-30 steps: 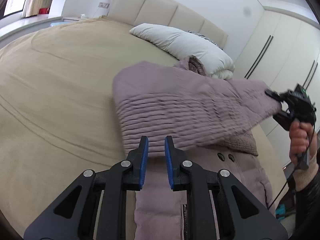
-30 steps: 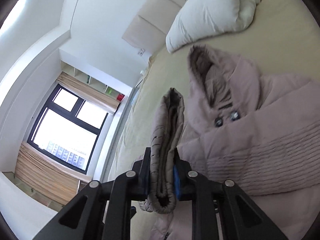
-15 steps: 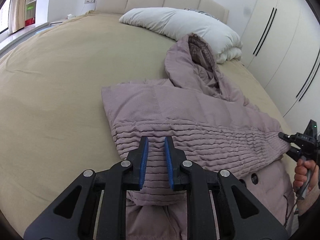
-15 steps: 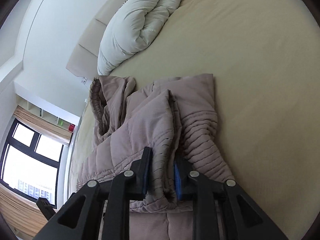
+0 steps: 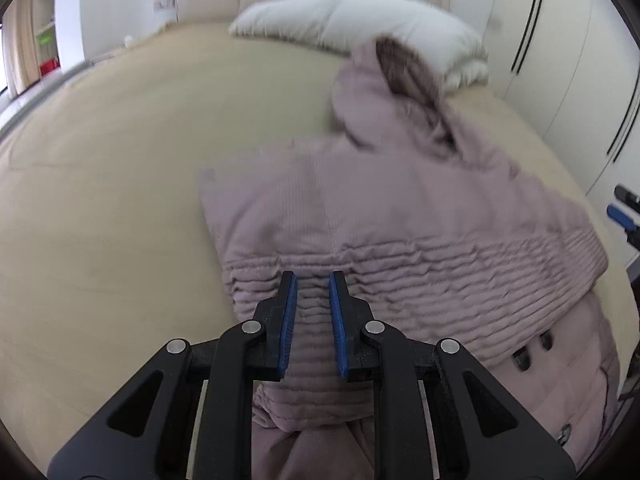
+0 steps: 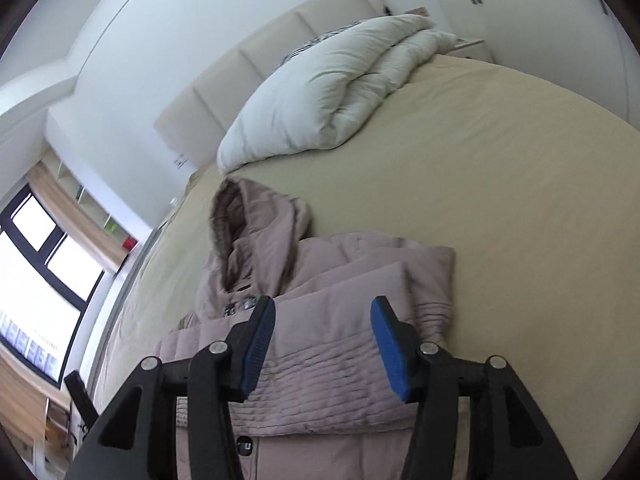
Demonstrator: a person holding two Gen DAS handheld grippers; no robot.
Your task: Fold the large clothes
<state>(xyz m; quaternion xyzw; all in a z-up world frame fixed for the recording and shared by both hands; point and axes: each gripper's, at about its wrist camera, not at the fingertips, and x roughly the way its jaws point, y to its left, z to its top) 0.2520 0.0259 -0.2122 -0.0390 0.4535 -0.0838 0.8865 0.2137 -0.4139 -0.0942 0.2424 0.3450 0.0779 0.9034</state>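
A mauve hooded padded coat [image 5: 400, 216] lies on the beige bed, hood toward the pillow, with a sleeve folded flat across its chest. It also shows in the right wrist view [image 6: 340, 344]. My left gripper [image 5: 312, 280] hovers over the ribbed cuff end of the folded sleeve, jaws narrowly apart with nothing between them. My right gripper [image 6: 323, 306] is open wide and empty just above the folded sleeve. Its blue pad also shows at the right edge of the left wrist view [image 5: 620, 216].
A white folded duvet [image 6: 332, 92] and pillow lie at the padded headboard [image 6: 256, 60]. The beige bed sheet [image 5: 120, 168] spreads left of the coat. Wardrobe doors [image 5: 560, 40] stand on the right; a window [image 6: 36, 264] lies beyond the far bedside.
My right gripper carried the sleeve across the coat, laid it down and opened, letting it go. My left gripper stayed narrowly apart above the coat's lower part.
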